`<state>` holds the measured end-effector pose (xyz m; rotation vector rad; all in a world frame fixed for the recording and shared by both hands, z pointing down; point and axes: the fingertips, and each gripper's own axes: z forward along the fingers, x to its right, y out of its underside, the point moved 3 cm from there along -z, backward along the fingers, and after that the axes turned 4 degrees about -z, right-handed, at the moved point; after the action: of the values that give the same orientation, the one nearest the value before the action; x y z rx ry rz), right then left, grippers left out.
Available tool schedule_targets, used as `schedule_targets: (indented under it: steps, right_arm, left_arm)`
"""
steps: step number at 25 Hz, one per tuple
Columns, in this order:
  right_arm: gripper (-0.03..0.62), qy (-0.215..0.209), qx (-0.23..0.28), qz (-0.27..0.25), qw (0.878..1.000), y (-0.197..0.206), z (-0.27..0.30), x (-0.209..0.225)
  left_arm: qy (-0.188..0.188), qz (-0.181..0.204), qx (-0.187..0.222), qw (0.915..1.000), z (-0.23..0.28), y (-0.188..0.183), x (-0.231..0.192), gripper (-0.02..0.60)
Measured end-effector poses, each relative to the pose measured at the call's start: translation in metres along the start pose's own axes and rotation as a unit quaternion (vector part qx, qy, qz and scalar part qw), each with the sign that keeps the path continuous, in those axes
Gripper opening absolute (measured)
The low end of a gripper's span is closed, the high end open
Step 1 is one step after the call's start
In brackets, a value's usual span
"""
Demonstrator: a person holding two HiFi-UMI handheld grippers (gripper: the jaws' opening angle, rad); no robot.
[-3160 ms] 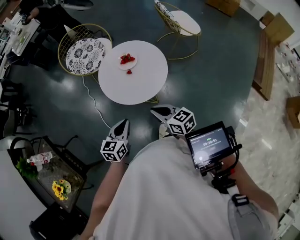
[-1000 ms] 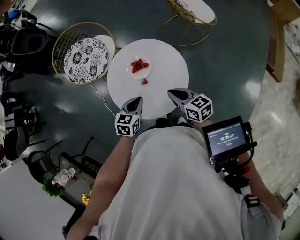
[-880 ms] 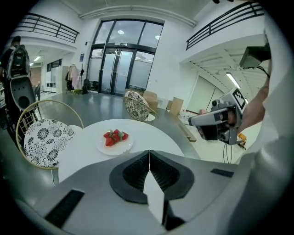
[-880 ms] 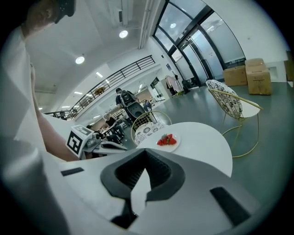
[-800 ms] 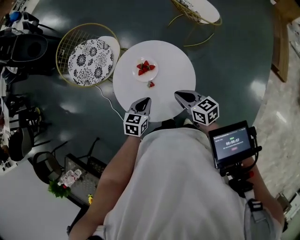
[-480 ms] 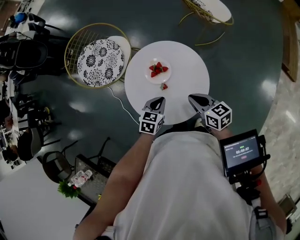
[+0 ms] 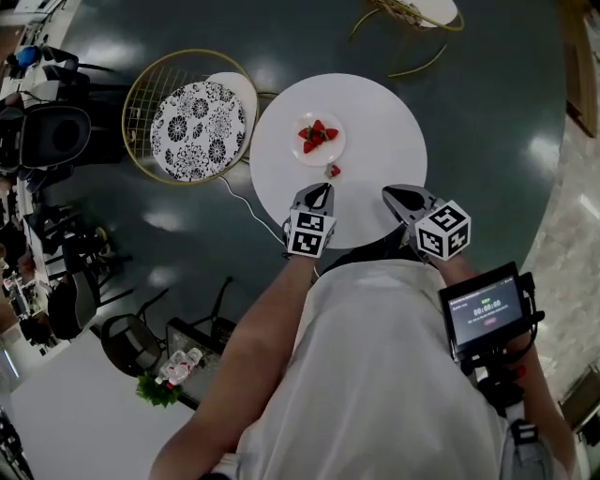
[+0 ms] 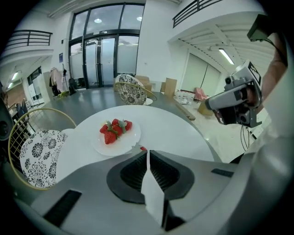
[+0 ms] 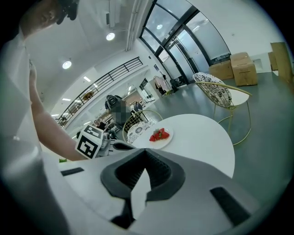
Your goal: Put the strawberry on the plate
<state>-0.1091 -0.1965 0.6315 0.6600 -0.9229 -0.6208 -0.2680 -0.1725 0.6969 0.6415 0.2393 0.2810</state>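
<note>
A white plate (image 7: 319, 150) with a few strawberries (image 7: 317, 135) sits on the round white table (image 7: 375, 122). One loose strawberry (image 7: 333, 171) lies on the table just beside the plate's near edge. My left gripper (image 7: 323, 190) hovers over the table's near side, shut and empty, its tip a little short of the loose strawberry. My right gripper (image 7: 394, 197) is over the table's near right edge, also shut and empty. In the left gripper view the plate (image 8: 131, 138) and its strawberries (image 8: 115, 130) lie ahead, and the loose strawberry (image 8: 144, 148) peeks just past the jaws.
A gold wire chair with a patterned cushion (image 7: 195, 127) stands left of the table, with a cable on the floor beside it. Another wire chair (image 7: 412, 11) stands beyond the table. A monitor on a rig (image 7: 486, 312) sits by my right arm. Dark floor surrounds the table.
I have walked up to the table; both grippers have moved from over the floor to over the table's near edge. Both stay shut.
</note>
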Motion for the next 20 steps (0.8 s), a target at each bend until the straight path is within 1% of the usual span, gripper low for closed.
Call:
schedule_targets:
  steps: [7,9,13,20]
  right_arm:
    - [0.006,0.011,0.003,0.014,1.000,0.001,-0.002,0.006]
    - [0.006,0.015,0.004,0.019,1.000,0.001,-0.004,0.007]
    - [0.006,0.020,0.004,0.025,0.999,0.002,-0.005,0.008]
    - [0.006,0.026,0.004,0.033,0.999,0.005,-0.007,0.010]
  left_arm:
    - [0.007,0.018,-0.012,0.9997,0.021,-0.010,0.001,0.011]
    - [0.012,0.020,-0.019,0.9996,0.025,-0.011,0.002,0.054]
    - [0.011,0.033,-0.029,0.9990,0.031,-0.014,0.002,0.054]
    - [-0.009,0.049,-0.069,0.9964,0.041,-0.006,-0.004,0.107]
